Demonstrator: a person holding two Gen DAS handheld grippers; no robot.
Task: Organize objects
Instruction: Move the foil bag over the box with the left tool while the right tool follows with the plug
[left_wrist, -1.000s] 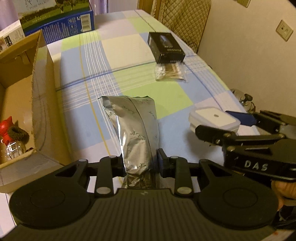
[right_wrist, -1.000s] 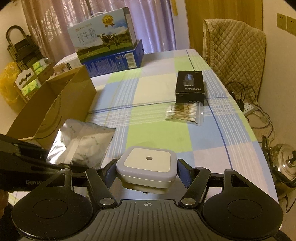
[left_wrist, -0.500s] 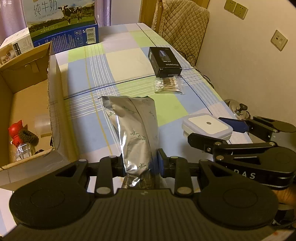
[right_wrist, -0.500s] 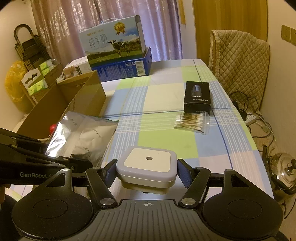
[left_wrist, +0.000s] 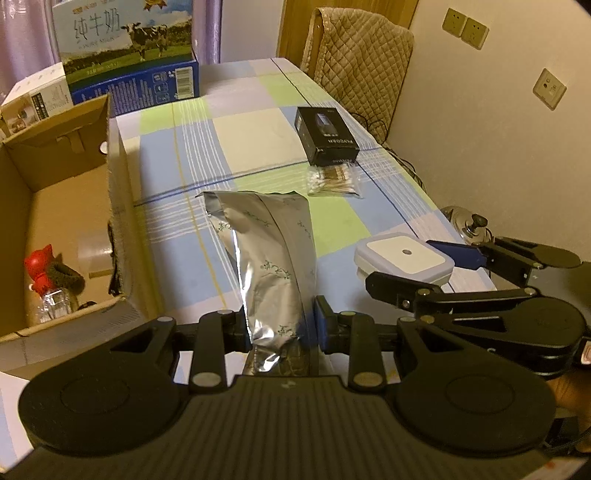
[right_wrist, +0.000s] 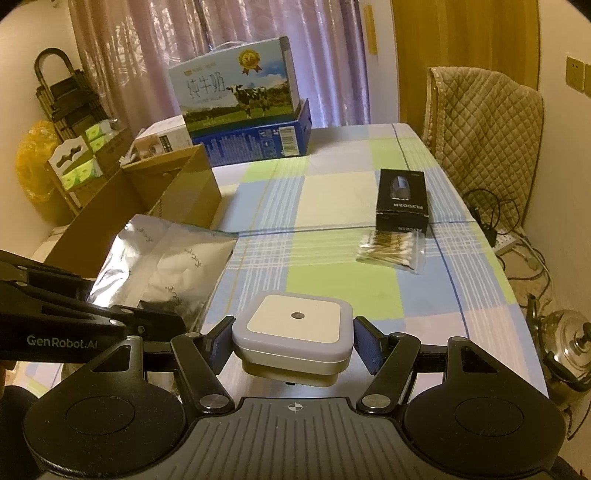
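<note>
Gripping a foil pouch (left_wrist: 275, 254), left gripper (left_wrist: 282, 325) clamps; right gripper (right_wrist: 293, 341) pinches a white box (right_wrist: 293, 330); only the left view shows the carton's (left_wrist: 118, 206) interior.

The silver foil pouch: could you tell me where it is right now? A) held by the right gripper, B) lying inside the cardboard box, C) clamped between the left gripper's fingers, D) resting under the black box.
C: the silver foil pouch sits pinched in the left gripper, above the tablecloth.

Crinkled silver foil pouch (left_wrist: 273, 258) and square white night light (right_wrist: 293, 332), both lifted above the checked table's near edge.
</note>
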